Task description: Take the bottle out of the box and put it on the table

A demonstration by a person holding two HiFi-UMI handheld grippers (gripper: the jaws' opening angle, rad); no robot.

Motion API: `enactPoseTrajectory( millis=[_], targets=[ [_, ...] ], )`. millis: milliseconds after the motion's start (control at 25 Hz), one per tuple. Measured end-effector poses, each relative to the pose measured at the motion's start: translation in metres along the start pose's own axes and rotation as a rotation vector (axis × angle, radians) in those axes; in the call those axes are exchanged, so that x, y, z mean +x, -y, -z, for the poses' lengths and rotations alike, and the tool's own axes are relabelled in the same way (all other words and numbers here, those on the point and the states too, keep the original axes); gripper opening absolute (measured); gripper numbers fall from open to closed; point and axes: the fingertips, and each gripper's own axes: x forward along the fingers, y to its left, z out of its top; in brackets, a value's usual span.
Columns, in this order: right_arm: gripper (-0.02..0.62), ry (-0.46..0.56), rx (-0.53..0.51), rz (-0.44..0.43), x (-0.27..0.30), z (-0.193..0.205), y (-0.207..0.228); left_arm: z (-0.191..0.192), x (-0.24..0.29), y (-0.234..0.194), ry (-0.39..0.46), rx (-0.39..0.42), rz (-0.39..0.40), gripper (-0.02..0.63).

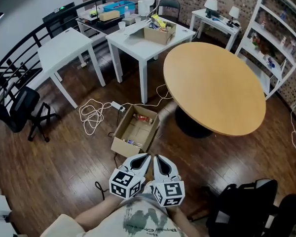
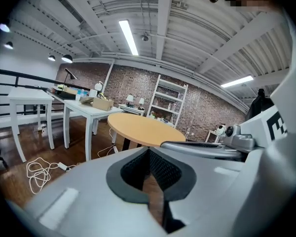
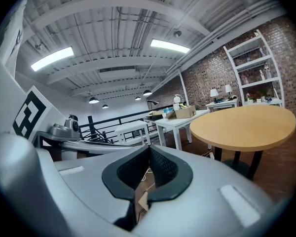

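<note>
An open cardboard box (image 1: pixel 119 144) sits on the wooden floor beside the round wooden table (image 1: pixel 214 85). Inside it, a small bottle-like item (image 1: pixel 133 143) lies near the near end and a reddish packet (image 1: pixel 143 118) near the far end. My left gripper (image 1: pixel 144 159) and right gripper (image 1: pixel 159 159) hover side by side just short of the box's near edge, both shut with nothing between the jaws. The left gripper view (image 2: pixel 149 154) and the right gripper view (image 3: pixel 149 154) show closed pads and the round table (image 2: pixel 143 130) (image 3: pixel 246 125) ahead.
Two white tables (image 1: pixel 64 48) (image 1: pixel 143 41) stand beyond the box, one bearing a cardboard carton (image 1: pixel 159 33). White cables and a power strip (image 1: pixel 96 112) lie left of the box. A black office chair (image 1: pixel 19 107) is at the left, a black bag (image 1: pixel 246 206) at the near right, a shelf (image 1: pixel 276 38) at the far right.
</note>
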Motion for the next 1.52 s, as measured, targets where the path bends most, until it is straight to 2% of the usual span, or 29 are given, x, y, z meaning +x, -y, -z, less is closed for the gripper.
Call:
enactPoseTrajectory(
  millis=[400, 640, 920, 1520],
  targets=[
    [-0.002, -0.002, 0.052, -0.058, 0.023, 0.0, 0.021, -0.008, 0.02, -0.012, -0.022, 0.007, -0.061, -0.003],
    [-0.002, -0.031, 0.032, -0.083, 0.043, 0.007, 0.021, -0.005, 0.029, -0.032, -0.017, -0.016, -0.081, -0.003],
    [-0.002, -0.066, -0.011, -0.103, 0.094, -0.002, 0.019, -0.02, 0.046, -0.082, 0.012, -0.076, -0.109, -0.003],
    [-0.002, -0.186, -0.106, -0.128, 0.233, -0.003, 0.012, -0.042, 0.095, -0.206, 0.011, -0.193, -0.119, -0.003]
  ],
)
